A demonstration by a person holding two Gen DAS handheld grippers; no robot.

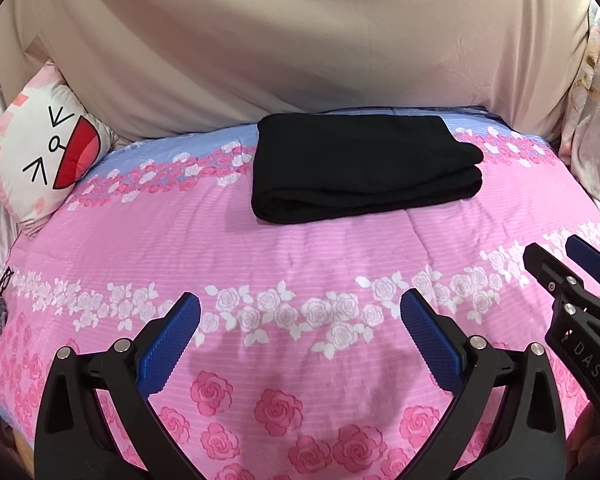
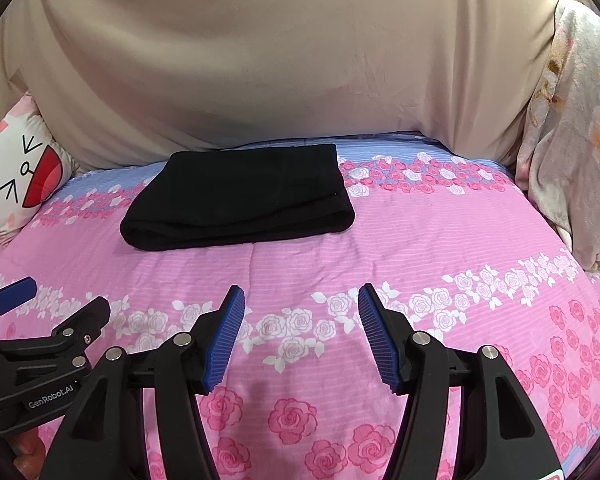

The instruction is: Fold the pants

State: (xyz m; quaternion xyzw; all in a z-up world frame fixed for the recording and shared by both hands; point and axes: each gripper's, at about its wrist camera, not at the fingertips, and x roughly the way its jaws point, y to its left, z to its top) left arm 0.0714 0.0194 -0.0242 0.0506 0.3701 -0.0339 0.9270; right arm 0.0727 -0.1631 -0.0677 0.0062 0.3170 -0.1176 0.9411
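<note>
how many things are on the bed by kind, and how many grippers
folded black pants: 1
cartoon-face pillow: 1
grippers, both open and empty: 2, left gripper, right gripper
total: 4

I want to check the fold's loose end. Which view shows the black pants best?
The left wrist view: the pants lie near centre, and their bulging right end shows stacked layers. The right wrist view shows the pants whole too, but further left, with that end flatter and less distinct.
</note>
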